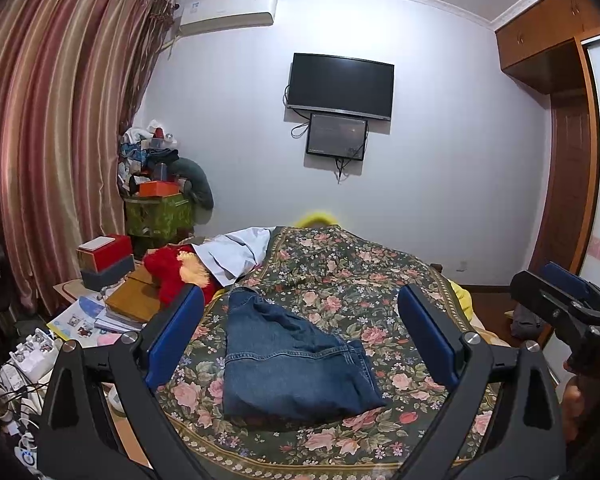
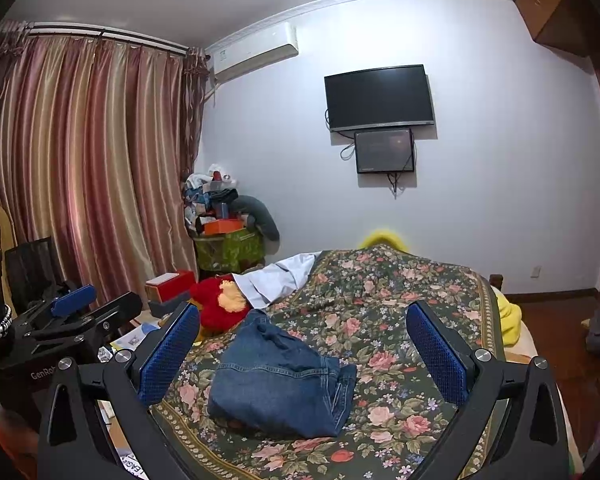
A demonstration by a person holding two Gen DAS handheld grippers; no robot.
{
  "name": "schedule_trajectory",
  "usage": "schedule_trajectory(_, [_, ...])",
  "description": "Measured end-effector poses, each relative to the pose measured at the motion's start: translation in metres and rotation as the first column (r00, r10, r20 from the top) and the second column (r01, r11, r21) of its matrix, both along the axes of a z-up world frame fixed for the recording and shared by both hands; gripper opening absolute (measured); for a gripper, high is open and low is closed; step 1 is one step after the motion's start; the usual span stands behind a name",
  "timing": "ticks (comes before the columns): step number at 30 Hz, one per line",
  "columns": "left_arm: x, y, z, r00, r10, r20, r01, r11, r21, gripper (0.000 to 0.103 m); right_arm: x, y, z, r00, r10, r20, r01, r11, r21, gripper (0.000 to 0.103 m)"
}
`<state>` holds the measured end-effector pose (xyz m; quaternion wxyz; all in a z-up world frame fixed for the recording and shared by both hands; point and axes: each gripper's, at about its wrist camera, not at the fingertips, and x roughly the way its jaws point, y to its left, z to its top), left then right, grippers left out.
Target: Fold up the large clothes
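A pair of blue jeans [image 1: 288,364] lies folded into a compact bundle on the floral bedspread [image 1: 380,280], near the bed's front. In the right wrist view the same jeans [image 2: 280,384] show as a thick rectangle with one leg end sticking out at the right. My left gripper [image 1: 304,336] hovers above and in front of the jeans, open, with nothing between its blue pads. My right gripper [image 2: 300,356] is likewise open and held above the bundle. The right gripper [image 1: 564,304] appears at the right edge of the left wrist view, the left gripper [image 2: 72,316] at the left of the right wrist view.
A red plush toy [image 1: 176,276] and a pale blue garment [image 1: 236,252] lie at the bed's far left. Boxes, books and papers [image 1: 112,292] crowd a low surface left of the bed. Striped curtains [image 1: 52,140] hang at left. A wardrobe [image 1: 560,140] stands at right.
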<state>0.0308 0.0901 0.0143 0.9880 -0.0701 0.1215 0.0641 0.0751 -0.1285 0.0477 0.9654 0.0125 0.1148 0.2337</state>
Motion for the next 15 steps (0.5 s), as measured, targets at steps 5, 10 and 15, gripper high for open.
schedule_trajectory(5, [0.0002, -0.0024, 0.0011, 1.000, -0.012, -0.001, 0.012, 1.000, 0.010, 0.098, 0.0006, -0.0016, -0.0004, 1.000, -0.001, -0.003, 0.001, 1.000, 0.005, 0.103])
schedule_trajectory(10, [0.0020, -0.0057, 0.0007, 1.000, -0.026, -0.009, 0.026, 1.000, 0.016, 0.098, 0.0001, 0.0001, -0.0004, 1.000, -0.006, -0.008, 0.006, 1.000, 0.000, 0.103])
schedule_trajectory(15, [0.0025, -0.0082, -0.0006, 0.999, -0.033, -0.014, 0.033, 0.999, 0.022, 0.099, 0.0018, 0.0013, -0.0004, 1.000, -0.010, -0.017, 0.010, 1.000, 0.004, 0.103])
